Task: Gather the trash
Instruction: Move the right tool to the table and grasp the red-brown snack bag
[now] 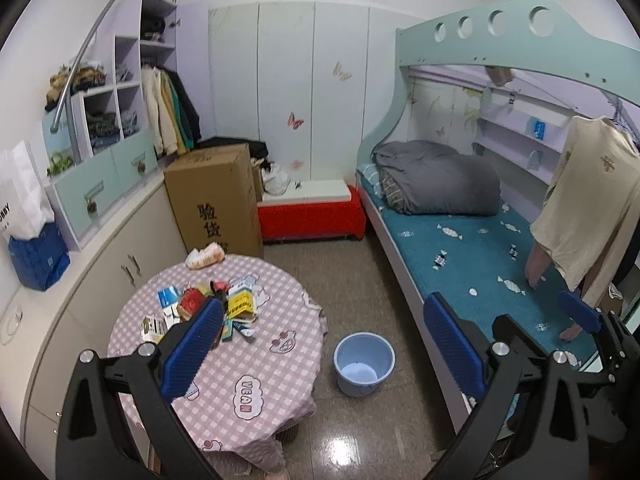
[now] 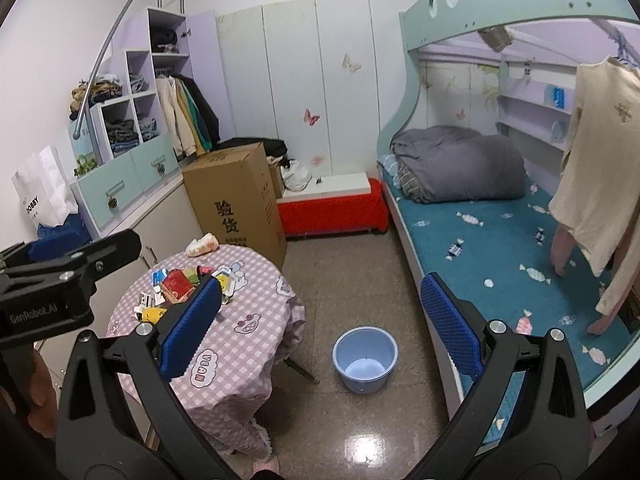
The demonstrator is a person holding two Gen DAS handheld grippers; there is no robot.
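Note:
A pile of wrappers and small packets [image 1: 208, 304] lies on a round table with a pink checked cloth [image 1: 256, 364]; the pile also shows in the right wrist view [image 2: 180, 284]. A crumpled orange-white bag [image 1: 205, 257] sits at the table's far edge. An empty light-blue bucket [image 1: 363, 362] stands on the floor right of the table, and also shows in the right wrist view [image 2: 365, 358]. My left gripper [image 1: 324, 356] is open and empty, held high above table and bucket. My right gripper [image 2: 320, 328] is open and empty, also held high.
A tall cardboard box [image 1: 218, 200] and a red-covered bench [image 1: 310, 216] stand behind the table. White cabinets [image 1: 100, 264] run along the left wall. A bunk bed with a teal mattress [image 1: 472, 264] fills the right side. A beige shirt [image 1: 588, 200] hangs there.

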